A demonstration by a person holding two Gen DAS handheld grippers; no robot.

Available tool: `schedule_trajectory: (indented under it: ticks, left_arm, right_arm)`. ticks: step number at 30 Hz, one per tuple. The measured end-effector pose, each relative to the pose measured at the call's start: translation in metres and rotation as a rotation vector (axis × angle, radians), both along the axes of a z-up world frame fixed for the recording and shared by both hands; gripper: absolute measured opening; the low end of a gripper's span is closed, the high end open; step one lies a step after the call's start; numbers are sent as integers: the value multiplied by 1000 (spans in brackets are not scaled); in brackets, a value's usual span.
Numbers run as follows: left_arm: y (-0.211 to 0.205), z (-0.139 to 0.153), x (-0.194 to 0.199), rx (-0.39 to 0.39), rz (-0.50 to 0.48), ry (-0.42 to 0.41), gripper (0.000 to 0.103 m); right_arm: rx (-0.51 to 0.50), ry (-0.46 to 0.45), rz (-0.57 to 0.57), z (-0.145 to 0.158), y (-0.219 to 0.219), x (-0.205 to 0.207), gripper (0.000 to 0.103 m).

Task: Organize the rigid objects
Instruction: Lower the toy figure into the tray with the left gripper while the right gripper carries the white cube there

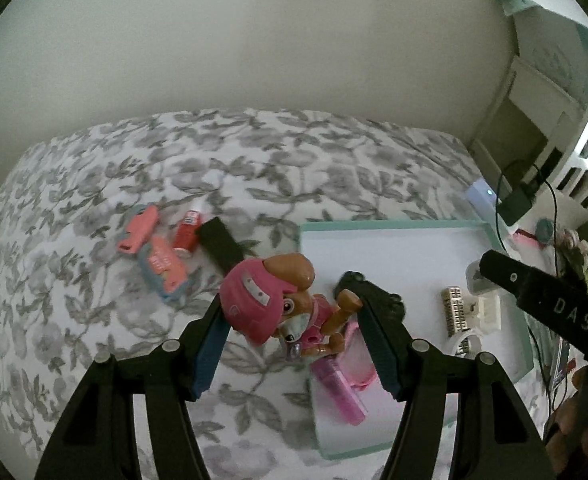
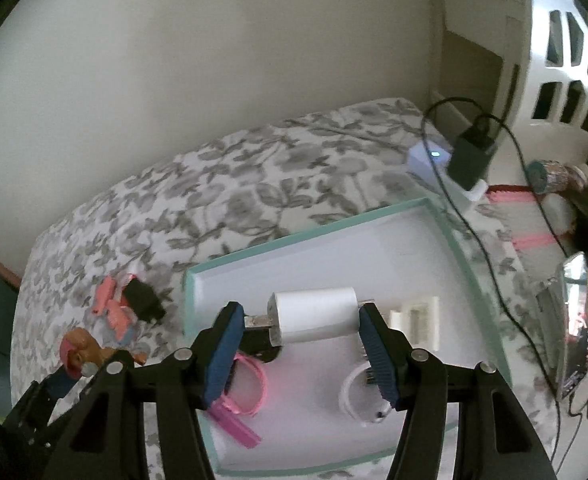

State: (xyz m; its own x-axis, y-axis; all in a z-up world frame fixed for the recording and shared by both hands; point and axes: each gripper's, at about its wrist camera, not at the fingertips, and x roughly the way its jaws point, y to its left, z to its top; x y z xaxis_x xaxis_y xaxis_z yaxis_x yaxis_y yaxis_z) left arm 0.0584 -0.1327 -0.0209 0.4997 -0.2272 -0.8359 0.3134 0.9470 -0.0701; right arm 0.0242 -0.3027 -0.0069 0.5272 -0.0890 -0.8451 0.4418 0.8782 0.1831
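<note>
On the bed's grey-floral cover, the shallow white teal-rimmed tray [image 2: 470,240] holds several items, while the left tongs [image 1: 294,332] grip a pink-helmeted brown plastic puppy figure [image 1: 270,300] at its left edge, the right tongs [image 2: 298,344] clamp a white plug charger [image 2: 314,314] above it, and about 4 small items [image 1: 166,248] remain outside.

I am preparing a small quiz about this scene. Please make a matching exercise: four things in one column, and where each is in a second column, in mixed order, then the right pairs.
Things:
1. toy dog figure
2. white charger
3. red bottle
4. pink comb

Places:
A. lying on the floral bedcover, outside the tray
B. between the fingers of the left gripper
C. lying inside the tray
D. between the fingers of the right gripper

Pairs: 1-B, 2-D, 3-A, 4-C
</note>
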Motion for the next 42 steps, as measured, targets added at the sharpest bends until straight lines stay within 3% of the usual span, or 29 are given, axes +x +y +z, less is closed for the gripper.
schedule_trajectory:
  ticks: [18, 26, 42]
  left_arm:
    - [-67, -21, -9, 40, -104, 10, 66]
    - [-75, -36, -11, 77, -131, 37, 66]
    - [-65, -25, -5, 57, -96, 28, 67]
  right_arm:
    - [-22, 21, -74, -7, -46, -12, 63]
    - [3, 88, -57, -31, -47, -6, 63]
    - [-3, 99, -45, -33, -46, -6, 63]
